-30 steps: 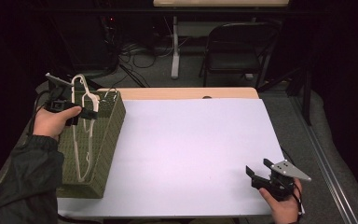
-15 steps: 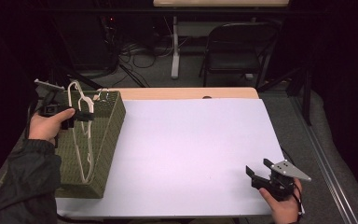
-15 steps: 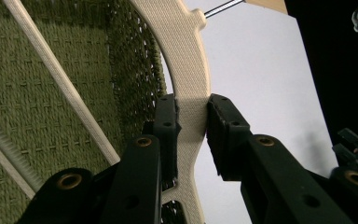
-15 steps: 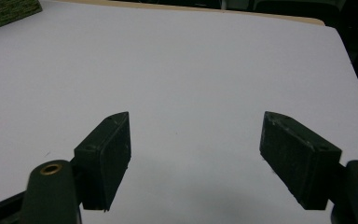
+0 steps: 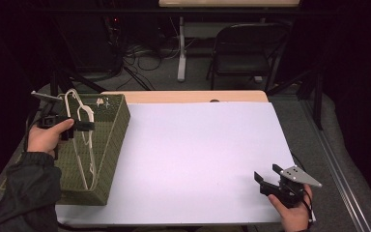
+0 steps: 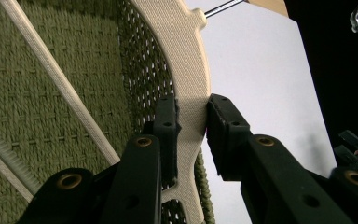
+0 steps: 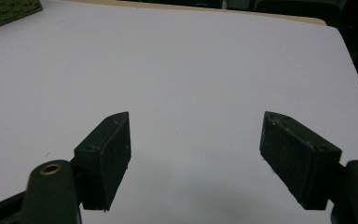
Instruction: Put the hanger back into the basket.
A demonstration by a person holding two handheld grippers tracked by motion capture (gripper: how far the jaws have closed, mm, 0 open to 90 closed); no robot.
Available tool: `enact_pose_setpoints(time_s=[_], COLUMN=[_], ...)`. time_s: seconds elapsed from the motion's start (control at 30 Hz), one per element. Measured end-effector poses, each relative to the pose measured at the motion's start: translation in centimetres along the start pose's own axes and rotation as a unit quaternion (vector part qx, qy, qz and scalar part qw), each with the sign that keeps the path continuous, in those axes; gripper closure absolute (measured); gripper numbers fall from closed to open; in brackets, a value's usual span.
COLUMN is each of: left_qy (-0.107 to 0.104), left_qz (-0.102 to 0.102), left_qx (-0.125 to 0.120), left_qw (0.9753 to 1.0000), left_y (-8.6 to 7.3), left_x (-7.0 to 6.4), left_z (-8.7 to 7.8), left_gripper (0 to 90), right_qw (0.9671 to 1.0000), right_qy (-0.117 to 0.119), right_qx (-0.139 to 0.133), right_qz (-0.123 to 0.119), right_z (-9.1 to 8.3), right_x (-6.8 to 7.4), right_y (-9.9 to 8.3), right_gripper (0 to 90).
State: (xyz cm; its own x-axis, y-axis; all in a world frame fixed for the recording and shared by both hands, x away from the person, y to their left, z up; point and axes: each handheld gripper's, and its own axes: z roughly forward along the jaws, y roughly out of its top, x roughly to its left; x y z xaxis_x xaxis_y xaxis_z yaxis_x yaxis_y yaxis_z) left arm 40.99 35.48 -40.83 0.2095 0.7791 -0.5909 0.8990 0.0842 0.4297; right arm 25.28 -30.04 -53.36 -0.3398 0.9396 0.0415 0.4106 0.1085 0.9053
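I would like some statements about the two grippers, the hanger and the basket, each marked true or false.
1. The left gripper is shut on the white hanger. True.
2. The right gripper holds a hanger. False: its jaws stand open and hold nothing.
3. The green basket sits at the table's right edge. False: it sits at the left.
4. The white sheet lies bare before the right gripper. True.

An olive woven rectangular basket sits at the white table's left edge, cream plastic hangers inside (perhaps two).
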Motion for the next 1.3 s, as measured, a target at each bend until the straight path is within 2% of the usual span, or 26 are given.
enact_pose_setpoints(time_s=[0.37,0.53,0.6,0.63,0.7,0.87,0.93,0.97,1.07,1.3], left_qy=[-0.023,-0.024,-0.024,-0.03,-0.031,-0.017,-0.015,-0.009,0.006,0.005], left_qz=[-0.026,-0.039,-0.051,-0.051,-0.051,-0.041,-0.046,-0.037,-0.028,-0.029], left_qx=[-0.022,-0.027,-0.026,-0.025,-0.013,-0.001,-0.002,-0.002,-0.002,-0.002], left_qw=[0.9991,0.9986,0.9981,0.9979,0.9981,0.999,0.9988,0.9993,0.9996,0.9996], left_y=[-0.8,-1.0,-1.1,-1.1,-1.1,-1.3,-1.4,-1.5,-1.7,-1.7], left_x=[2.0,3.4,4.0,4.4,4.8,4.7,4.6,4.6,4.4,4.4], left_z=[-0.3,0.6,1.0,1.3,2.0,3.4,3.6,3.7,4.2,4.0], left_gripper=[74.5,74.3,74.1,74.1,74.3,74.3,74.3,74.2,74.1,74.0], right_qw=[1.0,1.0,1.0,1.0,1.0,1.0,1.0,1.0,1.0,1.0], right_qy=[0.003,0.003,0.003,0.003,0.004,0.004,0.005,0.005,0.005,0.004], right_qx=[0.004,0.003,0.002,0.004,0.007,0.003,0.004,0.004,0.008,0.002], right_qz=[-0.001,0.0,-0.001,-0.001,-0.001,-0.002,-0.002,-0.002,-0.004,-0.003], right_z=[0.1,0.1,0.2,0.2,0.1,0.2,0.2,0.2,0.0,0.0], right_x=[0.0,-0.1,0.0,0.0,0.0,0.0,0.0,0.0,0.0,0.0], right_y=[0.0,0.0,0.0,0.0,0.0,0.0,0.0,0.0,0.1,0.1], right_gripper=[24.6,24.6,24.6,24.6,24.6,24.6,24.6,24.6,24.6,24.6])
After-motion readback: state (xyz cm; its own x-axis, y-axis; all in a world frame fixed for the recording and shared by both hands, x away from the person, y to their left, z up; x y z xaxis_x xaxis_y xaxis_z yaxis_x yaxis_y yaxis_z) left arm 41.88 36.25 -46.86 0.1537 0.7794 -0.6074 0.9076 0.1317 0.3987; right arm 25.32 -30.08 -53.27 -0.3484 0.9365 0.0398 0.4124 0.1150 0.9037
